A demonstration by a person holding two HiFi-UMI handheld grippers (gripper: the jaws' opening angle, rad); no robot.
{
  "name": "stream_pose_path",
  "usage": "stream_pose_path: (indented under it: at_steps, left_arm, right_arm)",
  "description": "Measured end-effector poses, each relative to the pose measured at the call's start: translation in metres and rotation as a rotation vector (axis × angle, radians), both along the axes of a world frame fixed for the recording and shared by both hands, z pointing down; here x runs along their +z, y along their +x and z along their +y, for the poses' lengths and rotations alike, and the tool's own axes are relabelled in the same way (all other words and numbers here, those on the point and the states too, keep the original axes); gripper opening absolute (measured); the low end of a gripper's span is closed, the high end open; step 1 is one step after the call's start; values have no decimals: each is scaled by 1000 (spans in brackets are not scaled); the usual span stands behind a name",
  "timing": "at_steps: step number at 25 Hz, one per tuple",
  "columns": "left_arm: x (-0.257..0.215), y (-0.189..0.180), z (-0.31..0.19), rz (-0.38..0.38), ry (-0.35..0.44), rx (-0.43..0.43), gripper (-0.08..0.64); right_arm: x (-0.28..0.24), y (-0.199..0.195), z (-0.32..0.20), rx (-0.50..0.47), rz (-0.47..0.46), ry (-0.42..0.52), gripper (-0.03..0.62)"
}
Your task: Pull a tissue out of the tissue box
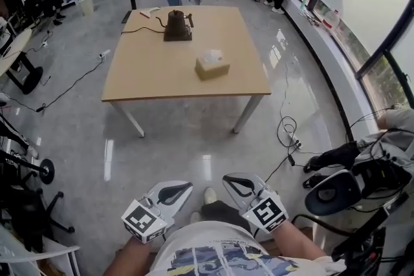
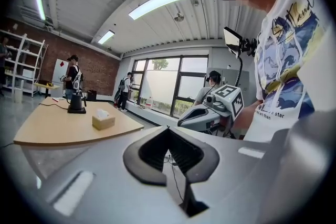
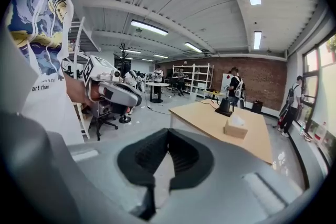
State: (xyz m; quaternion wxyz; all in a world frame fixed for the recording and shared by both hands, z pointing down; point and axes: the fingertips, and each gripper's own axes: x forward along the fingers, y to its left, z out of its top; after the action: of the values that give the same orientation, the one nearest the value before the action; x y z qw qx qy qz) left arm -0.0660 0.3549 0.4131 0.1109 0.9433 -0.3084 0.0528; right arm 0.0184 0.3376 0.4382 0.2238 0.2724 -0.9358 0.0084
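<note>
A tan tissue box (image 1: 212,66) with a white tissue standing out of its top sits right of the middle of a light wooden table (image 1: 155,77). It also shows small in the left gripper view as the tissue box (image 2: 103,120) and in the right gripper view as the tissue box (image 3: 236,127). My left gripper (image 1: 187,187) and right gripper (image 1: 228,180) are held close to my body, well short of the table, over the floor. Both are shut with nothing between the jaws. In each gripper view the other one appears beside it, the right gripper (image 2: 181,123) and the left gripper (image 3: 137,99).
A black kettle on a dark base (image 1: 177,26) with a cable stands at the table's far side. Cables and a power strip (image 1: 291,142) lie on the floor to the right. Office chairs (image 1: 343,191) stand at both sides. Several people stand by the windows and shelves.
</note>
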Motion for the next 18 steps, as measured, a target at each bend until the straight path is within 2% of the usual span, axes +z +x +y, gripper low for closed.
stream_pose_path:
  at_steps: [2, 5, 14, 18]
  left_arm:
    - [2, 2, -18, -26, -20, -4, 2]
    - [-2, 10, -44, -20, -46, -10, 2]
    - [-19, 68, -121, -84, 7, -11, 2]
    - [-18, 81, -143, -89, -12, -19, 2]
  right_arm:
    - [2, -2, -19, -15, -16, -2, 3]
    - [-2, -2, -45, -43, -31, 3, 3]
    - [0, 49, -119, -42, -91, -44, 3]
    - [5, 59, -140, -47, -103, -51, 3]
